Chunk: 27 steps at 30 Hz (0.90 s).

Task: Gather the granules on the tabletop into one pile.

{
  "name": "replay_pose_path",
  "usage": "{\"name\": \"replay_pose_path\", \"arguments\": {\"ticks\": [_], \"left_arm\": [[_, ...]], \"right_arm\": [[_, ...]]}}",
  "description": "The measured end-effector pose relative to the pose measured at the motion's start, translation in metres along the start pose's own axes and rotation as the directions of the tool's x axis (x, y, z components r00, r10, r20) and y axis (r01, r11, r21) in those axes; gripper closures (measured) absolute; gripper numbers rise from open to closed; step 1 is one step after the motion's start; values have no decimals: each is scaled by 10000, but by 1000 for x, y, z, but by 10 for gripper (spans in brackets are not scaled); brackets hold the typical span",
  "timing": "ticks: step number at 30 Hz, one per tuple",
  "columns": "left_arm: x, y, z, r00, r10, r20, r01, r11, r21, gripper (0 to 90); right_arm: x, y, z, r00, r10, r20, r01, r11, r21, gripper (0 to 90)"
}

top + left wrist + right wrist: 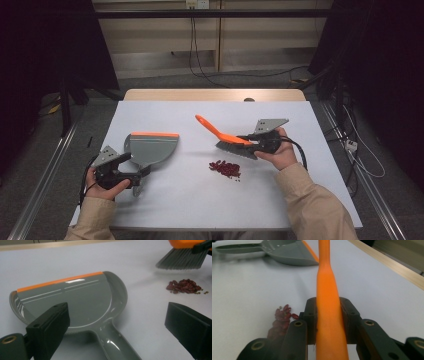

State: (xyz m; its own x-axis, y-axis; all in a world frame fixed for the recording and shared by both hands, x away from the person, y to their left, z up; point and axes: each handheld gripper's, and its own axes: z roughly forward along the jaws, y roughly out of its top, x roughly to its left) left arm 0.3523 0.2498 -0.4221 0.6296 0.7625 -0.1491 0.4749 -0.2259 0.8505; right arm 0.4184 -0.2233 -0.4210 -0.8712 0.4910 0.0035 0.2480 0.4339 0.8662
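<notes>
Right hand-held gripper (248, 141) sits right of centre in the high view, and its jaws are clamped tight on the orange handle of the brush (227, 138). The right gripper view makes that plain: the orange handle (329, 315) runs straight up the middle of the frame, pinched between the two black pads on either side. The handle slants away to the upper left in the high view, with the grey bristles hanging at the lower end, just above the white tabletop (300, 195).

Just below those bristles, near the centre of the high view, lies a small heap of red beans (225, 169), with a few loose bits scattered at its lower right edge. In the left gripper view the beans (184, 286) show at the right, under the bristles at the upper right corner, with a clear gap between them.

Over on the left of the high view, the left hand-held gripper (136, 175) is low by the grey dustpan (151, 148), at its handle end. In the left gripper view its jaws stand wide apart, one black pad at lower left, the other at lower right, and the dustpan's handle (117, 345) runs between them untouched. The pan lies flat on the tabletop, its orange lip along the far edge, well apart from the beans.
</notes>
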Motion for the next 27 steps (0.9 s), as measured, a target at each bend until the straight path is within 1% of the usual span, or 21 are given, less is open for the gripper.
{"name": "replay_pose_path", "arguments": {"ticks": [2,4,5,7,8,9,10,11,12,13,14,15,16,18,19,21,22,23,25,26,27], "left_arm": [[-1,-1,0,10000,17,-87,-15,9998,196,57],[-2,-3,0,9999,-49,-140,54,9992,387,57],[-3,-4,1,9998,-28,-199,37,9989,468,57],[-3,-6,0,9993,24,-369,0,9979,647,60],[-3,-7,-1,9991,-31,-420,59,9977,681,62],[-3,-8,-1,9988,-81,-478,117,9971,749,64],[-3,-9,-2,9985,-99,-539,144,9964,841,64],[-3,-11,-1,9981,-113,-611,169,9956,921,65],[-4,-12,-1,9980,-158,-618,220,9947,1003,67],[-4,-13,-1,9976,-210,-662,284,9932,1126,70],[-4,-14,-1,9974,-180,-699,266,9918,1247,73],[-5,-15,-1,9972,-141,-741,239,9907,1337,74],[-5,-16,0,9969,-127,-773,236,9898,1408,79],[-4,-19,2,9965,-250,-796,373,9870,1566,96],[-3,-20,3,9960,-263,-850,401,9854,1654,108],[-1,-21,4,9956,-336,-873,488,9829,1776,118],[0,-22,4,9955,-440,-842,589,9814,1828,121],[1,-22,4,9953,-454,-853,610,9798,1905,122],[3,-22,4,9949,-534,-857,690,9792,1909,131],[4,-21,3,9950,-558,-824,714,9770,2010,143],[6,-21,3,9948,-592,-831,749,9768,2008,155]], "right_arm": [[0,-2,-6,9982,251,542,-257,9996,106,711],[1,-5,-11,9943,454,962,-471,9988,156,710],[2,-7,-14,9919,602,1117,-618,9980,107,709],[4,-12,-17,9874,717,1410,-740,9972,108,708],[6,-14,-19,9852,776,1526,-820,9964,226,707],[8,-16,-20,9803,954,1728,-1020,9943,296,707],[10,-17,-22,9767,1009,1894,-1072,9940,234,707],[12,-18,-23,9751,1144,1901,-1209,9924,229,705],[13,-19,-25,9717,1377,1921,-1446,9893,219,703],[14,-18,-25,9697,1417,1988,-1503,9882,284,703],[15,-17,-25,9679,1274,2169,-1425,9882,558,702],[16,-15,-25,9640,1333,2302,-1514,9865,628,700],[17,-14,-25,9624,1347,2361,-1538,9860,642,699],[16,-13,-24,9569,1695,2359,-1867,9810,525,694],[16,-13,-24,9558,1721,2384,-1909,9799,583,696],[15,-11,-23,9497,1847,2528,-2072,9761,651,696],[14,-10,-23,9464,1975,2556,-2200,9735,623,698],[13,-9,-23,9438,2092,2558,-2293,9720,514,701],[13,-6,-22,9405,2195,2593,-2386,9701,441,696],[13,-4,-21,9388,2273,2588,-2450,9688,380,698],[12,-4,-20,9375,2345,2569,-2522,9669,377,702]]}}
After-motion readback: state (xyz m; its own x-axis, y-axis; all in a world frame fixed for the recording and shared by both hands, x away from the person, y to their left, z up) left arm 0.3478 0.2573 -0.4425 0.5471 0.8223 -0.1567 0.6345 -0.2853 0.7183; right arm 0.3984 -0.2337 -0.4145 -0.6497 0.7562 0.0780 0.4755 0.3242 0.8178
